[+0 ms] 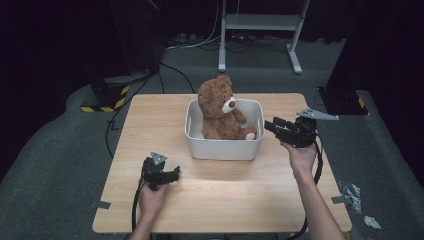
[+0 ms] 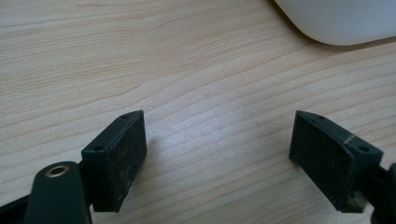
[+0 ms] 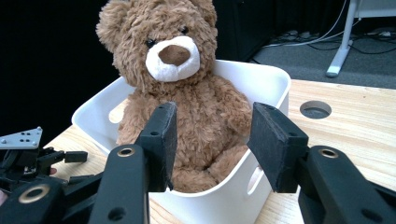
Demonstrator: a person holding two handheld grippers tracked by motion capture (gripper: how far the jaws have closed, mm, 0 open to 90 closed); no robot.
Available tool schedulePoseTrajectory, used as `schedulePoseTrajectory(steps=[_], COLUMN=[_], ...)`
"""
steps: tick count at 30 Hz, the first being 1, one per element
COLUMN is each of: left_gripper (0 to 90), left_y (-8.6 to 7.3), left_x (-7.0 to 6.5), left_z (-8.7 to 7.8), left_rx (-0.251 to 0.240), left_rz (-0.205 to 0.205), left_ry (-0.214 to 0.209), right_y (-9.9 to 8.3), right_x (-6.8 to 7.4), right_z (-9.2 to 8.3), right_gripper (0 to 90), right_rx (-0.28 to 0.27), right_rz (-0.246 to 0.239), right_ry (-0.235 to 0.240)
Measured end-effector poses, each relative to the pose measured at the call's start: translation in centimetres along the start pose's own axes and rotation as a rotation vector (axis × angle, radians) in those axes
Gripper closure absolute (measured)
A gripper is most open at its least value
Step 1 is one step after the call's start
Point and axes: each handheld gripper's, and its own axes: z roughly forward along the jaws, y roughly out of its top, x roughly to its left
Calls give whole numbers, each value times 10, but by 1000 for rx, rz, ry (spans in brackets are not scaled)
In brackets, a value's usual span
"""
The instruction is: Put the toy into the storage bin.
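The teddy bear [image 1: 220, 109] sits upright in the white bin [image 1: 224, 148] at the middle of the table [image 1: 240, 200], long axis vertical, head above the rim, muzzle turned toward the right gripper [image 1: 272, 124]; that gripper hangs just off the bin's right wall, jaws partly open with nothing between them, lined up on the bear's belly in the right gripper view; the left gripper [image 1: 176, 173] rests on the wood near the bin's front corner, jaws wide and empty; so the grab looks not yet made, lifting all to come.

No lettering, labels, brand marks or numbers to read anywhere here, on any surface in shot.
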Motion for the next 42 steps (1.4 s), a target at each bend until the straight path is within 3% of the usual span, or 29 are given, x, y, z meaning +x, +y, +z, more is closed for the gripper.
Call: schedulePoseTrajectory(steps=[42], left_gripper=[188], left_y=[0], left_x=[0], left_z=[0], left_rx=[0], left_rz=[0], left_ry=[-1], right_y=[-39], right_x=[-17], right_z=[-36], right_gripper=[512], right_rx=[-45], right_rz=[41], right_ry=[-37])
